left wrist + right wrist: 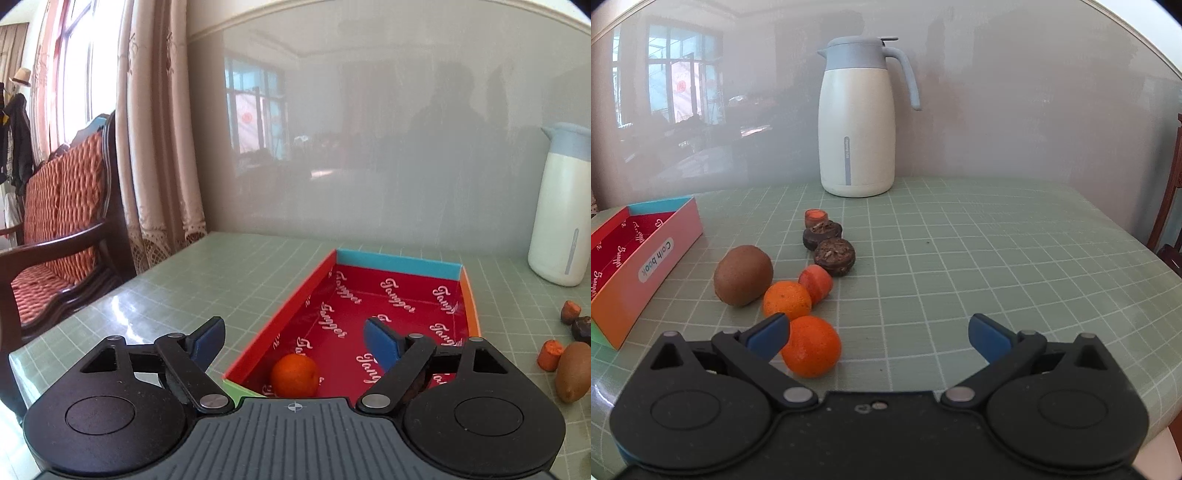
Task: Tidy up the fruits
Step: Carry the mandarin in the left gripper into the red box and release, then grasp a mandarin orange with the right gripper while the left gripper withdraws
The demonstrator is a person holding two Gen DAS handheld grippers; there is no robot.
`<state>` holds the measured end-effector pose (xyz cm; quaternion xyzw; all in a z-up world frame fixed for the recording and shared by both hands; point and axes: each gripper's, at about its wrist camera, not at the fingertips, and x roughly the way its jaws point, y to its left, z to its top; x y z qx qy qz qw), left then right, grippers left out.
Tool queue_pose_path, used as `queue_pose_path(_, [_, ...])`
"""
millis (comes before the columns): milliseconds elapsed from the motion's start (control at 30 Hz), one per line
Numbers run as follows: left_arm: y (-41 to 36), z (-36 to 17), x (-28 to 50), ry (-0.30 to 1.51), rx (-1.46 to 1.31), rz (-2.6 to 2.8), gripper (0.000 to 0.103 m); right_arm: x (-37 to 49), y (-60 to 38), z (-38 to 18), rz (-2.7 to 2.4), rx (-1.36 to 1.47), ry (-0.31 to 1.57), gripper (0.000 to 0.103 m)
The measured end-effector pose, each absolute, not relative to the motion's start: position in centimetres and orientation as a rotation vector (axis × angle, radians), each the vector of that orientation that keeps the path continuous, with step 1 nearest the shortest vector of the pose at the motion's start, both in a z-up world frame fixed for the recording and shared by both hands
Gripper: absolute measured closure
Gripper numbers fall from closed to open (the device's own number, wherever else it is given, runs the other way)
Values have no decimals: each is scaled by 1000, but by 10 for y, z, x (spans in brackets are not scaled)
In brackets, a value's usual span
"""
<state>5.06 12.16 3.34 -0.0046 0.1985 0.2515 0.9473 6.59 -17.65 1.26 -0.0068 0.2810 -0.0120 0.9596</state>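
A red cardboard box lies on the table, with one orange mandarin in its near corner. My left gripper is open and empty above the box's near end, right above that mandarin. The box also shows at the left of the right wrist view. My right gripper is open and empty. A mandarin lies just inside its left finger. A second mandarin, a brown kiwi, two carrot pieces and two dark round fruits lie beyond.
A white and blue thermos jug stands at the back of the table by the wall. A wooden armchair with orange cushions stands left of the table. The kiwi and carrot pieces also lie right of the box.
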Motion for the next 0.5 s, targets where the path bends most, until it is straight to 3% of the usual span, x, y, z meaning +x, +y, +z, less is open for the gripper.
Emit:
queue_pose_path(100, [128,39,37,366,-20,513,21,68,-170,11,11,-15,565,0])
queue_pose_path(233, [140,47,19,326,-25,538,21,74,-170,8,41,22,567,13])
queue_pose_path(333, [147,49,8,307,-24,548,20,81,-171,5,37,48,596,15])
queue_pose_path(433, [154,51,-2,295,-21,563,19,86,-172,2,53,82,614,34])
queue_pose_path(500, [160,51,-9,292,-36,568,19,89,-171,-1,64,97,628,35])
